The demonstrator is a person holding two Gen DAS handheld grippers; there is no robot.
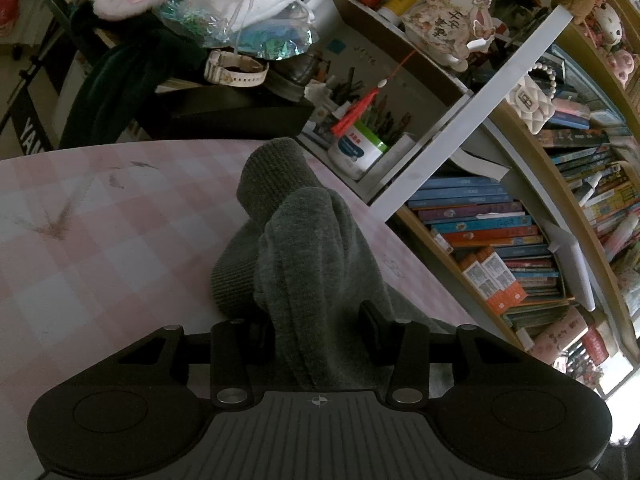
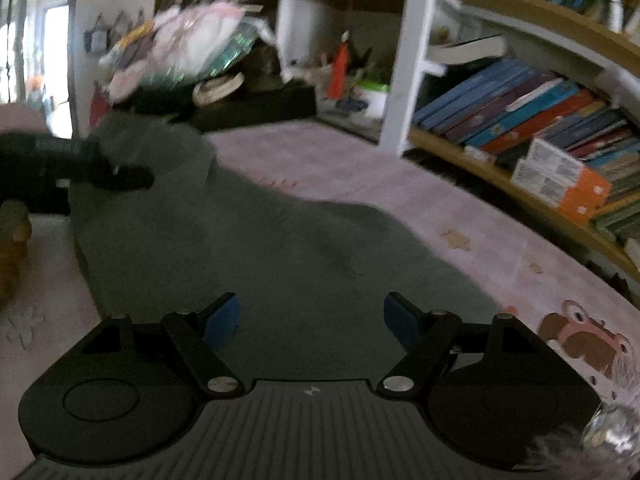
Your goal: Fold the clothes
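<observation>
The left tongs (image 1: 318, 320) are clamped on a bunched fold of the grey garment (image 1: 304, 248), lifting it off the pink checked table (image 1: 100, 220) while its ribbed cuff droops ahead. Over on the right, the right tongs (image 2: 312, 318) stand wide apart and empty, blue pads (image 2: 224, 320) hovering over the garment spread flat, bookshelf (image 2: 520, 120) behind.

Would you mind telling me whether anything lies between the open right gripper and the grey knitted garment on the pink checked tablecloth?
Nothing visible does: the right gripper hangs open directly over the grey knitted garment, with only fabric beneath its blue pads.
</observation>
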